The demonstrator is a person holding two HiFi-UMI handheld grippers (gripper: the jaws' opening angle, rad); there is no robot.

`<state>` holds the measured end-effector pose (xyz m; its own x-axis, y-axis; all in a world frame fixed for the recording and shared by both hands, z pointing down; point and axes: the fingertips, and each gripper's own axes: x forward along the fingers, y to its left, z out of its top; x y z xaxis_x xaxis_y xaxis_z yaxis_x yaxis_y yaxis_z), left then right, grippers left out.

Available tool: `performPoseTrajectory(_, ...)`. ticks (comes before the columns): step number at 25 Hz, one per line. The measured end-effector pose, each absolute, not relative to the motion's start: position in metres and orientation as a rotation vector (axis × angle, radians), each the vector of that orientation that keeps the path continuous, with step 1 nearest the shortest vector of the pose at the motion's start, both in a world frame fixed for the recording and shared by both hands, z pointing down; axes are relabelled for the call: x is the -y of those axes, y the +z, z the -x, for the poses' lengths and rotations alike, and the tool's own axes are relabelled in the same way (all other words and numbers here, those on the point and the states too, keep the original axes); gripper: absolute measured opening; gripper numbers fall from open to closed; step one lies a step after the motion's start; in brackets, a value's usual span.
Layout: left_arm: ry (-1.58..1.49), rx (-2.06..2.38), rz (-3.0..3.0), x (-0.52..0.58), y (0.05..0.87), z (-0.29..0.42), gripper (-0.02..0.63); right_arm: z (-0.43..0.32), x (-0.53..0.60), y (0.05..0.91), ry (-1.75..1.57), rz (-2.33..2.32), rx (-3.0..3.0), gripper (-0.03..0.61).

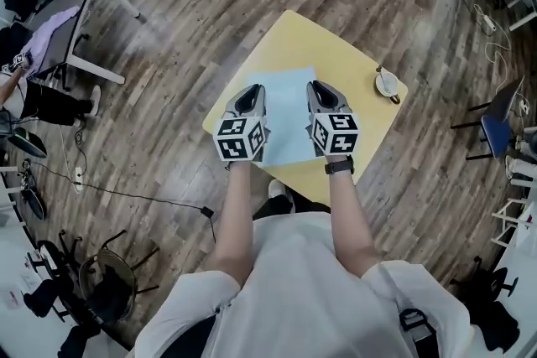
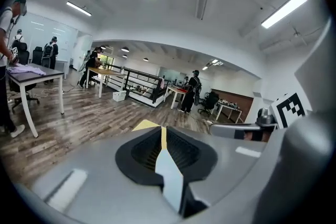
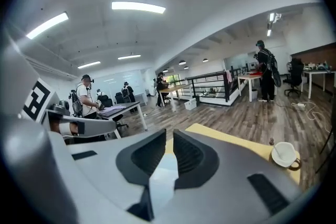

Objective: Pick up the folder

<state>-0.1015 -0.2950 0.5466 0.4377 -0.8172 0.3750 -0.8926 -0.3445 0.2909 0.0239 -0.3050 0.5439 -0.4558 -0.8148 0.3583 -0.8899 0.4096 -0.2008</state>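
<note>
Only container here is one white cup (image 1: 387, 83) at the right corner of the yellow table (image 1: 336, 54) — can't tell if there's anything in it. One pale blue folder (image 1: 288, 121) lies flat on the table. Two grippers — left gripper (image 1: 248, 99) and right gripper (image 1: 324, 94) are both clenched tight on nothing, over the folder's side edges

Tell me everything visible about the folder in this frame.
The folder is thin, pale blue and plain, a rectangle lying flat on the yellow table, toward the person's side. The left gripper and right gripper, both shut, overlap its two long sides in the head view; whether they touch it cannot be told. Nothing else rests on it.
</note>
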Motion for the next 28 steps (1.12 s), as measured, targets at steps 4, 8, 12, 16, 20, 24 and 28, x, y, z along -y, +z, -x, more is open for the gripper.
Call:
performPoseTrajectory(4,0.296,1.434,-2.174,0.307,0.591,0.107,0.032,-0.031,0.316,0.583,0.604,-1.476,2.386,0.014)
performPoseTrajectory(8,0.351,1.416,-2.091,0.311,0.627,0.109,0.072,-0.042,0.318,0.618,0.684,-1.432,2.307,0.021)
performPoseTrajectory(12,0.389,1.409,-2.014,0.312,0.657,0.111,0.115,-0.05,0.32,0.65,0.763,-1.354,2.264,0.143)
performPoseTrajectory(16,0.418,1.385,-1.931,0.306,0.687,0.119,0.146,-0.05,0.319,0.68,0.844,-1.309,2.219,0.196)
performPoseTrajectory(20,0.449,1.375,-1.846,0.294,0.715,0.128,0.175,-0.053,0.315,0.71,0.985,-1.298,2.184,0.254)
performPoseTrajectory(24,0.404,1.348,-1.787,0.292,0.734,0.137,0.29,-0.047,0.319,0.723,1.041,-1.282,2.191,0.279)
performPoseTrajectory(28,0.358,1.253,-1.711,0.287,0.753,0.133,0.414,-0.043,0.32,0.738,1.15,-1.267,2.198,0.336)
